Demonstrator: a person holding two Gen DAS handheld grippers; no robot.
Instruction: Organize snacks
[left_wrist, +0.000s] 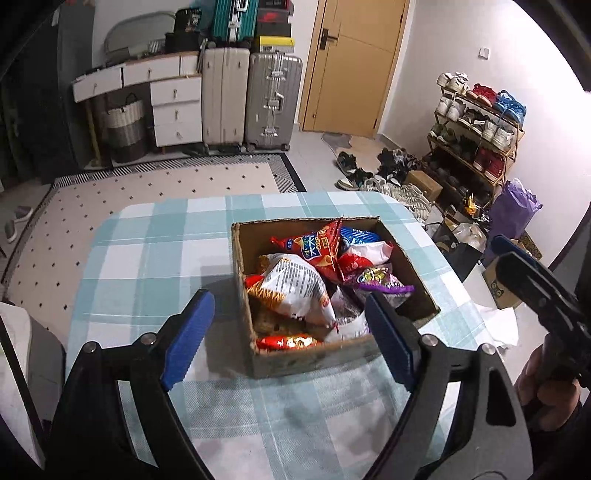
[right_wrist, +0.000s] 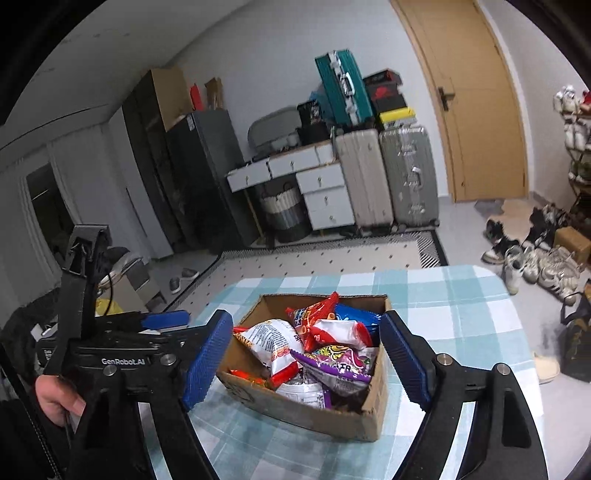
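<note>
**Wrapping up: snacks sat in the box, both grippers empty**

Judging from how things lay, the sorting looked close to finished. The cardboard box (left_wrist: 334, 354) stood on the checked tablecloth (left_wrist: 155, 258) near the table's middle, and every snack in sight was inside it: a white bag (left_wrist: 295, 288) on the left, a red bag (left_wrist: 314, 247) leaning across the top, a blue bag (left_wrist: 360, 234) toward the far wall, a purple bag (left_wrist: 380, 280) on the right, and a small red packet (left_wrist: 288, 341) against the near wall. No packet lay loose on the cloth in either view.

The left gripper (left_wrist: 291, 332) hung over the near side of the box with its jaws spread wide and nothing between the pads. The right gripper (right_wrist: 308, 358) framed the box from its own side, jaws likewise wide apart and holding nothing. Neither touched the box or the bags.

What remained, if anything, seemed small: the bags lay heaped rather than lined up, so tidying the pile might still have been wanted. Parts of the table lay outside both views, so a stray packet there could not be ruled out.
</note>
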